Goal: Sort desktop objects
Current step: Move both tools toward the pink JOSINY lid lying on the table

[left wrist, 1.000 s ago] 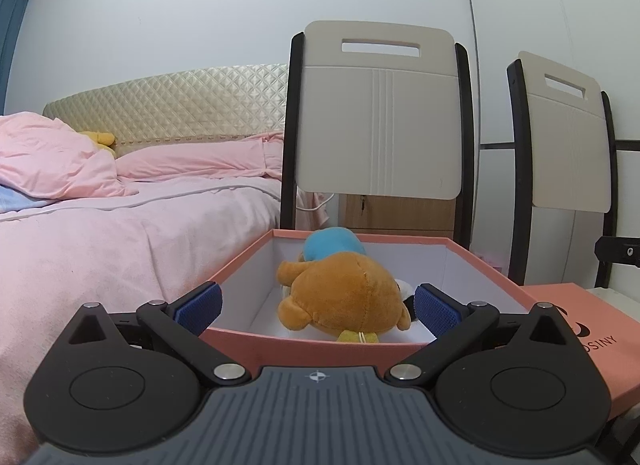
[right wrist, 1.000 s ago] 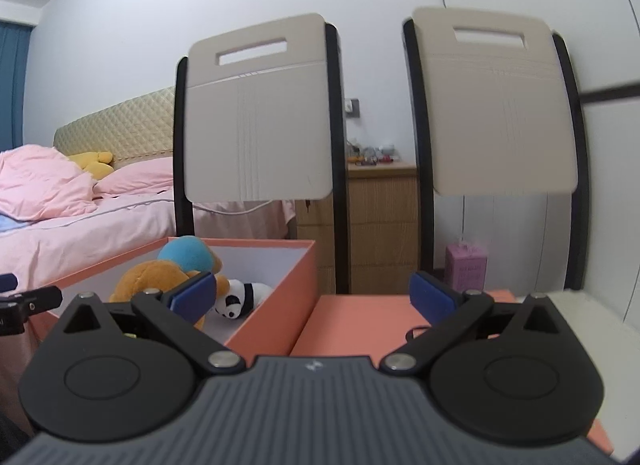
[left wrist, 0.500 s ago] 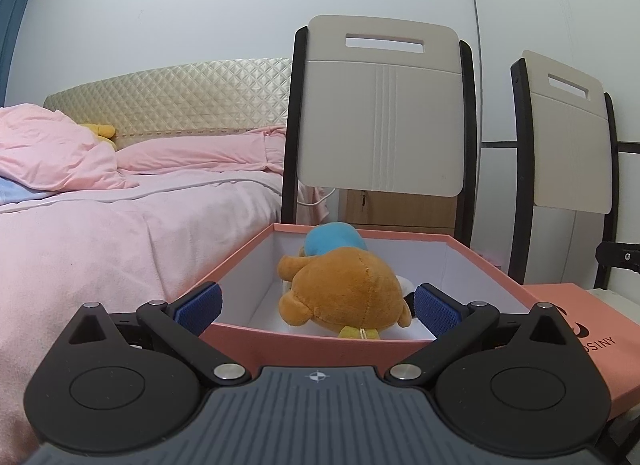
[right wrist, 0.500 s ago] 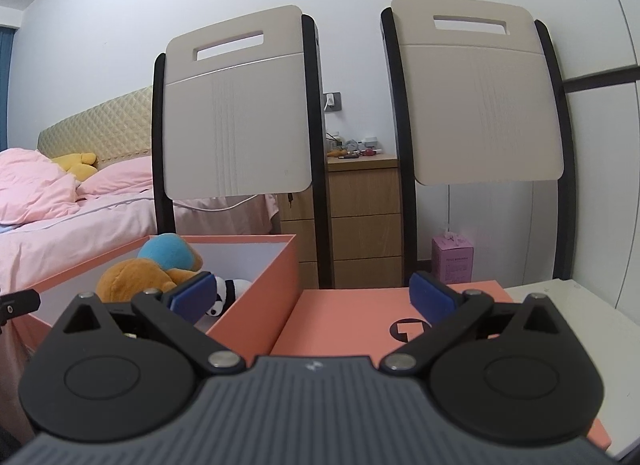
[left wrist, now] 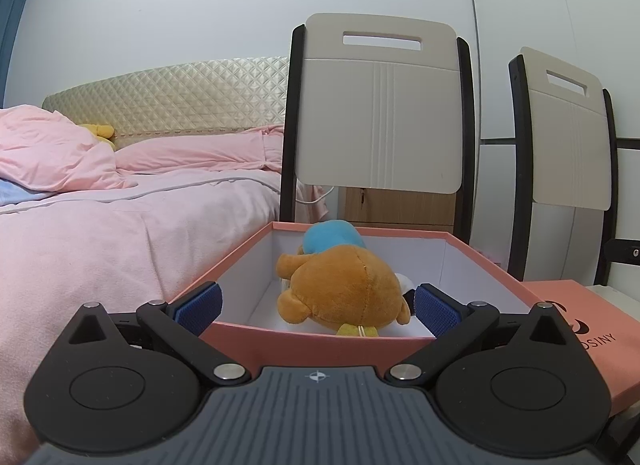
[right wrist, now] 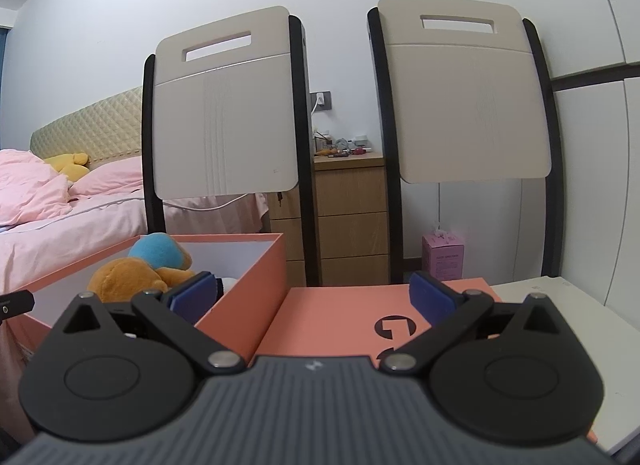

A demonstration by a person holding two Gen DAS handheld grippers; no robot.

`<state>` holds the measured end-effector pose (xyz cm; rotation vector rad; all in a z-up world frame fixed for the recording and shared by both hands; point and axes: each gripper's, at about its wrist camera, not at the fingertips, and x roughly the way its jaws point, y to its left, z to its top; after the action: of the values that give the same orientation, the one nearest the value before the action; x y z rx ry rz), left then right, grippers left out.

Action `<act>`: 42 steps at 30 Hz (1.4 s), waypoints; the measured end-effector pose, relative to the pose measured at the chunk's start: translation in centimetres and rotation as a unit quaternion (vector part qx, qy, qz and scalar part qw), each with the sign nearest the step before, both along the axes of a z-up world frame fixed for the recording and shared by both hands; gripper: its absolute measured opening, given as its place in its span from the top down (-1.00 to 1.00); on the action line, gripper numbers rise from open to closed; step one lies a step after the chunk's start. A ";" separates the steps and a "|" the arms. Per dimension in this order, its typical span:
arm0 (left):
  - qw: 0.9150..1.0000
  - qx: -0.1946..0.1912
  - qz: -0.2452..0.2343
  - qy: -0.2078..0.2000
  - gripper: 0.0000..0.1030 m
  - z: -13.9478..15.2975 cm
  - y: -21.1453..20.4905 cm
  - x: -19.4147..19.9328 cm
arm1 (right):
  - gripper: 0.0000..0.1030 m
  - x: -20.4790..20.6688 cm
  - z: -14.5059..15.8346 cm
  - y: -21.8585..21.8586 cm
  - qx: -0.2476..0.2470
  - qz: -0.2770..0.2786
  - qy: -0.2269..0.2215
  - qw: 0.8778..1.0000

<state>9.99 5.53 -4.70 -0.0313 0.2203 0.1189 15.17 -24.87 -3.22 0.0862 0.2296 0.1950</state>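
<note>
Both my grippers, left (left wrist: 316, 307) and right (right wrist: 314, 293), hang with jaws wide apart, empty. Plush toys (left wrist: 344, 293) lie in the open box (left wrist: 320, 345), dead ahead of the left jaws, long axis crosswise; the lid (right wrist: 340, 313) lies flat beside the box, under the right jaws.

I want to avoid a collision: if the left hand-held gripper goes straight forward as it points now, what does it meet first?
Most likely the near wall of the pink box, just ahead of the open left hand-held gripper. The brown plush toy lies behind that wall; depth is unclear.
</note>
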 end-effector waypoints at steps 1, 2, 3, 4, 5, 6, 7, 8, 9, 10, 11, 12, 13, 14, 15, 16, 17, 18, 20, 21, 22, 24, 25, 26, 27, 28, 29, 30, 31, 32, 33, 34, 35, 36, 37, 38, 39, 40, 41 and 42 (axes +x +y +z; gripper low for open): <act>1.000 0.000 0.000 0.000 -1.00 0.0 0.0 0.0 | -1.00 0.0 0.0 -0.1 0.000 -0.001 0.000 1.000; 1.000 0.001 0.000 0.000 -1.00 0.0 0.0 0.0 | -1.00 0.0 0.0 -0.1 -0.001 -0.001 0.000 1.000; 1.000 0.001 0.000 0.000 -1.00 0.0 -0.1 0.0 | -1.00 0.0 0.0 -0.2 -0.001 -0.002 0.000 1.000; 1.000 0.001 0.000 0.000 -1.00 0.0 -0.1 0.0 | -1.00 -0.1 0.0 -0.3 -0.002 -0.002 0.001 1.000; 1.000 0.002 0.000 0.000 -1.00 -0.1 -0.1 0.1 | -1.00 -0.1 0.0 -0.3 -0.002 -0.003 0.000 1.000; 1.000 0.002 0.000 0.000 -1.00 -0.1 -0.1 0.1 | -1.00 -0.2 0.0 -0.4 -0.002 -0.004 -0.001 1.000; 1.000 0.003 0.000 0.000 -1.00 -0.1 -0.1 0.1 | -1.00 -0.2 0.1 -0.5 -0.003 -0.005 -0.001 1.000; 1.000 0.003 0.000 0.000 -1.00 -0.1 -0.1 0.1 | -1.00 -0.2 0.1 -0.6 -0.003 -0.005 -0.002 1.000; 1.000 0.003 0.000 0.000 -1.00 -0.1 -0.2 0.1 | -1.00 -0.3 0.1 -0.7 -0.003 -0.006 -0.002 1.000; 1.000 0.004 0.000 0.000 -1.00 -0.2 -0.2 0.1 | -1.00 -0.4 0.1 -0.8 -0.003 -0.007 -0.002 1.000; 1.000 0.005 0.000 0.000 -1.00 -0.2 -0.2 0.1 | -1.00 -0.4 0.1 -0.9 -0.003 -0.007 -0.002 1.000; 1.000 0.005 -0.001 0.000 -1.00 -0.2 -0.2 0.0 | -1.00 -0.5 0.2 -1.0 -0.003 -0.008 -0.002 1.000; 1.000 0.004 -0.002 0.000 -1.00 -0.2 -0.2 0.0 | -1.00 -0.6 0.2 -1.1 -0.004 -0.008 -0.002 1.000; 1.000 0.002 -0.003 0.000 -1.00 -0.2 -0.2 0.0 | -1.00 -0.6 0.2 -1.3 -0.004 -0.009 -0.003 1.000; 1.000 0.000 -0.004 -0.001 -1.00 -0.2 -0.2 0.0 | -1.00 -0.7 0.3 -1.4 -0.004 -0.010 -0.003 1.000; 1.000 -0.002 -0.006 -0.001 -1.00 -0.2 -0.1 0.0 | -1.00 -0.8 0.3 -1.5 -0.004 -0.012 -0.004 1.000; 1.000 -0.004 -0.007 -0.001 -1.00 -0.2 -0.1 0.0 | -1.00 -0.9 0.3 -1.7 -0.003 -0.013 -0.004 1.000; 1.000 -0.006 -0.009 -0.001 -1.00 -0.2 -0.1 -0.1 | -1.00 -1.0 0.4 -1.9 -0.003 -0.015 -0.004 1.000; 1.000 -0.010 -0.017 -0.002 -1.00 -0.1 -0.2 -0.1 | -1.00 -1.1 0.5 -2.2 -0.001 -0.019 -0.004 1.000; 1.000 -0.011 -0.022 -0.004 -1.00 0.0 -0.3 -0.2 | -1.00 -1.2 0.5 -2.4 0.000 -0.021 -0.004 1.000; 0.999 -0.013 -0.028 -0.005 -1.00 0.0 -0.4 -0.3 | -1.00 -1.3 0.6 -2.5 0.001 -0.023 -0.005 1.000; 0.999 -0.020 -0.041 -0.005 -1.00 0.1 -0.6 -0.4 | -1.00 -1.5 0.6 -2.8 0.002 -0.026 -0.007 1.000; 0.999 -0.023 -0.048 -0.005 -1.00 0.2 -0.7 -0.5 | -1.00 -1.5 0.7 -2.9 0.002 -0.027 -0.008 1.000; 0.998 -0.026 -0.054 -0.004 -1.00 0.2 -0.8 -0.6 | -1.00 -1.6 0.7 -3.0 0.003 -0.028 -0.008 1.000; 0.997 -0.031 -0.065 -0.004 -1.00 0.3 -0.9 -0.7 | -1.00 -1.6 0.7 -3.1 0.003 -0.029 -0.009 1.000; 0.996 -0.035 -0.077 -0.004 -1.00 0.3 -1.1 -0.8 | -1.00 -1.7 0.7 -3.2 0.003 -0.029 -0.010 1.000; 0.995 -0.039 -0.090 -0.005 -1.00 0.4 -1.2 -0.9 | -1.00 -1.8 0.7 -3.3 0.004 -0.030 -0.011 0.999; 0.994 -0.043 -0.102 -0.007 -1.00 0.5 -1.4 -1.1 | -1.00 -1.8 0.8 -3.4 0.004 -0.031 -0.012 0.999; 0.992 -0.047 -0.116 -0.013 -1.00 0.5 -1.5 -1.3 | -1.00 -1.9 0.8 -3.5 0.005 -0.032 -0.012 0.999; 0.990 -0.051 -0.132 -0.019 -1.00 0.6 -1.6 -1.6 | -1.00 -2.0 0.8 -3.6 0.005 -0.033 -0.013 0.999; 0.989 -0.054 -0.139 -0.025 -1.00 0.7 -1.7 -1.8 | -1.00 -2.0 0.8 -3.7 0.005 -0.034 -0.014 0.999; 0.988 -0.056 -0.138 -0.031 -1.00 0.7 -1.8 -2.0 | -1.00 -2.1 0.8 -3.8 0.006 -0.034 -0.014 0.999; 0.988 -0.059 -0.138 -0.037 -1.00 0.8 -1.9 -2.2 | -1.00 -2.1 0.8 -3.8 0.006 -0.034 -0.014 0.999; 0.988 -0.061 -0.138 -0.043 -1.00 0.8 -1.9 -2.4 | -1.00 -2.1 0.9 -3.8 0.006 -0.034 -0.014 0.999; 0.987 -0.064 -0.138 -0.049 -1.00 0.9 -2.0 -2.6 | -1.00 -2.1 0.9 -3.8 0.006 -0.034 -0.014 0.999; 0.988 -0.063 -0.134 -0.053 -1.00 0.9 -2.2 -2.7 | -1.00 -2.1 0.9 -3.8 0.005 -0.033 -0.015 0.999; 0.989 -0.061 -0.127 -0.053 -1.00 0.8 -2.5 -2.7 | -1.00 -2.2 0.9 -3.8 0.004 -0.033 -0.015 0.999; 0.989 -0.060 -0.125 -0.051 -1.00 0.8 -2.8 -2.7 | -1.00 -2.2 0.9 -3.8 0.004 -0.033 -0.015 0.999; 0.989 -0.061 -0.124 -0.046 -1.00 0.8 -2.9 -2.7 | -1.00 -2.2 0.9 -3.8 0.004 -0.033 -0.015 0.999; 0.989 -0.062 -0.130 -0.041 -1.00 0.8 -3.1 -2.6 | -1.00 -2.2 0.9 -3.9 0.004 -0.034 -0.016 0.999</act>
<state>7.40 2.48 -3.92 -0.1300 0.1484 -0.1549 12.96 -28.75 -2.29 0.0979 0.1946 0.1292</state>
